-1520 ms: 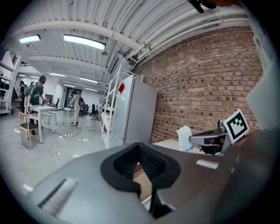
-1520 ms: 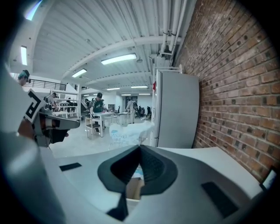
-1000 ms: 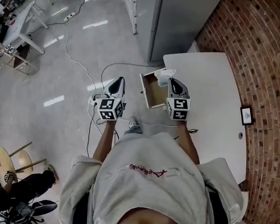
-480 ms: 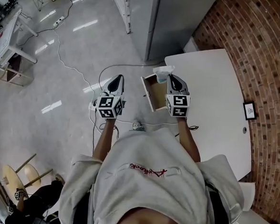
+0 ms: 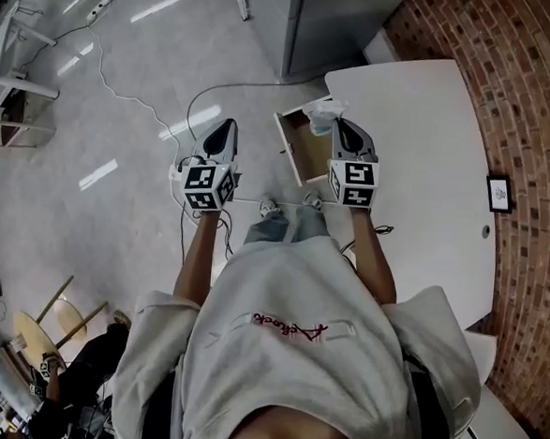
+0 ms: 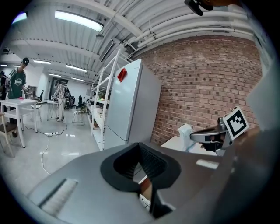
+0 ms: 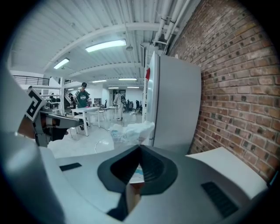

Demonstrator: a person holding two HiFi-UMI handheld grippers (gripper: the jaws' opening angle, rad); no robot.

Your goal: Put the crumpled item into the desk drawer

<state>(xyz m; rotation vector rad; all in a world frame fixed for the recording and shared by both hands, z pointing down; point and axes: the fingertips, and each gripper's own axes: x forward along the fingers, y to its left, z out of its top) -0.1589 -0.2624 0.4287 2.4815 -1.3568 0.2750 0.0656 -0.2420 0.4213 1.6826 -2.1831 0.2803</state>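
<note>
Polished grey floor (image 5: 124, 91) and a brick wall (image 5: 521, 53) bounded a white desk (image 5: 432, 122), whose wooden drawer (image 5: 308, 155) stood open toward the floor. Right gripper (image 5: 341, 127): jaws closed on the white crumpled item (image 5: 323, 112), which was held above the drawer's far end, at the desk edge. Left gripper (image 5: 227, 128): jaws together with nothing between them, held over the floor, left of the drawer and apart from it.

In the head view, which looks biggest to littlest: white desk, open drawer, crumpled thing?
1. white desk, biggest by far
2. open drawer
3. crumpled item, clearly the littlest
</note>
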